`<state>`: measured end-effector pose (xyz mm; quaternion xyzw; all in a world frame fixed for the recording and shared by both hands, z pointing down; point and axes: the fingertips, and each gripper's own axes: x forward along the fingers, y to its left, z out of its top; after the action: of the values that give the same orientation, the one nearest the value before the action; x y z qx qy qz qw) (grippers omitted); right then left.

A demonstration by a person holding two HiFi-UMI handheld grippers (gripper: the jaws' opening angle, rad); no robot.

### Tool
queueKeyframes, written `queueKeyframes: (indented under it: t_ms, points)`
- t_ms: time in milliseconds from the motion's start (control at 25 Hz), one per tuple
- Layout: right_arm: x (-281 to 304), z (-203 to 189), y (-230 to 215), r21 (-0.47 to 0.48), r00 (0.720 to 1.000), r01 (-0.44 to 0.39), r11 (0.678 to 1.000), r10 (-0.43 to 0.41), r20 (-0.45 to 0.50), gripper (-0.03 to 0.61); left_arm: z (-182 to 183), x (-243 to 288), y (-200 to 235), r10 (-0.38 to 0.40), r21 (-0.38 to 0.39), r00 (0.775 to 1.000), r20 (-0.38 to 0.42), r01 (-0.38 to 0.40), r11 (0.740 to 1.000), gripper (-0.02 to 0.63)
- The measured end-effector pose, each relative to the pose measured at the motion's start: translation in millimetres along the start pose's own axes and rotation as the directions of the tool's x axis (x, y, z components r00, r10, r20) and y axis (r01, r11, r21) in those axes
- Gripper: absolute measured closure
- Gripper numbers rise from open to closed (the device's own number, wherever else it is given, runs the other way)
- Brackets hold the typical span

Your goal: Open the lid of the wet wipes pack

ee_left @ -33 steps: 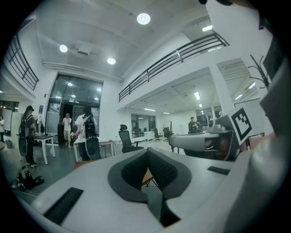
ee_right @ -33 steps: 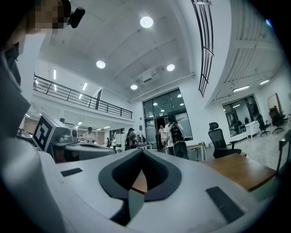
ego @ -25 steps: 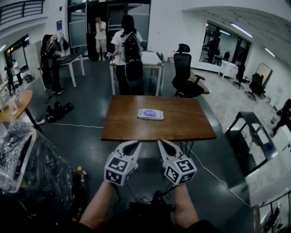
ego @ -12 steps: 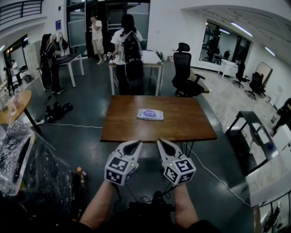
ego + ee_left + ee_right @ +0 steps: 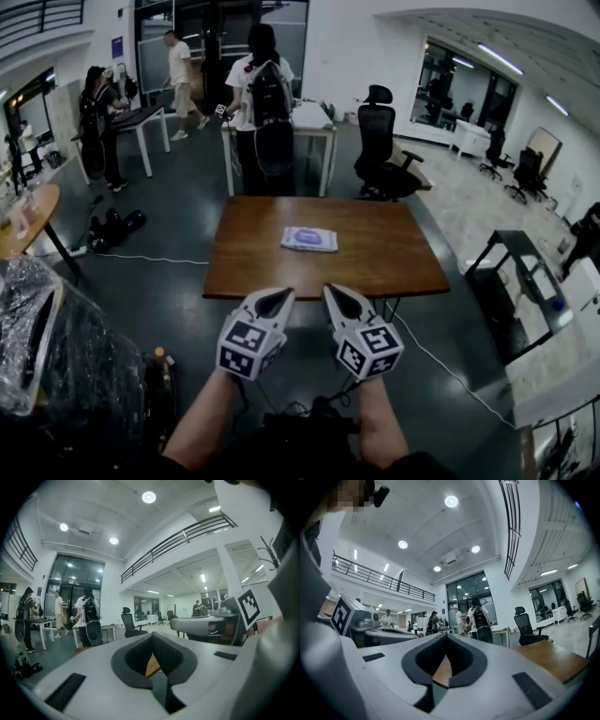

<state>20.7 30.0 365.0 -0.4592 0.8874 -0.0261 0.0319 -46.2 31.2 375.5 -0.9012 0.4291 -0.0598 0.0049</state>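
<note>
A flat pale blue-white wet wipes pack (image 5: 309, 239) lies near the middle of the brown wooden table (image 5: 394, 267), its lid down. My left gripper (image 5: 273, 298) and right gripper (image 5: 338, 297) hang side by side just short of the table's near edge, well apart from the pack. Both point level toward the table with jaws closed tip to tip and nothing between them. In the left gripper view the left gripper (image 5: 151, 637) shows only a sliver of table through its gap; in the right gripper view the same holds for the right gripper (image 5: 446, 640).
A person with a black backpack (image 5: 262, 108) stands behind the table at a white desk (image 5: 309, 127). A black office chair (image 5: 380, 150) sits at the back right. A plastic-wrapped object (image 5: 56, 356) is at my left, a black frame stand (image 5: 520, 281) at my right.
Both grippers and my view have drifted slightly toward the table. A person in the background has walked left. Jaws stay closed.
</note>
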Motion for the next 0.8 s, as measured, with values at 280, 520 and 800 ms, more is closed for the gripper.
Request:
queueKeyframes:
  t_ms: [280, 520, 800]
  points:
    - [30.9, -4.6, -26.3, 0.005, 1.0, -0.008, 1.0, 0.008, -0.017, 0.569, -4.0, 34.5, 20.0, 0.003, -0.001, 1.0, -0.022, -0.003, 1.0, 0.607]
    - [55.1, -12.2, -60.8, 0.02, 0.999, -0.034, 0.999, 0.035, -0.036, 0.568, -11.0, 75.2, 34.1, 0.024, -0.017, 0.999, -0.044, -0.025, 1.0, 0.607]
    - [78.0, -17.1, -115.7, 0.037, 0.995, -0.086, 0.996, 0.088, -0.052, 0.568, -17.3, 132.4, 40.9, 0.077, -0.033, 0.994, -0.075, -0.08, 0.996, 0.607]
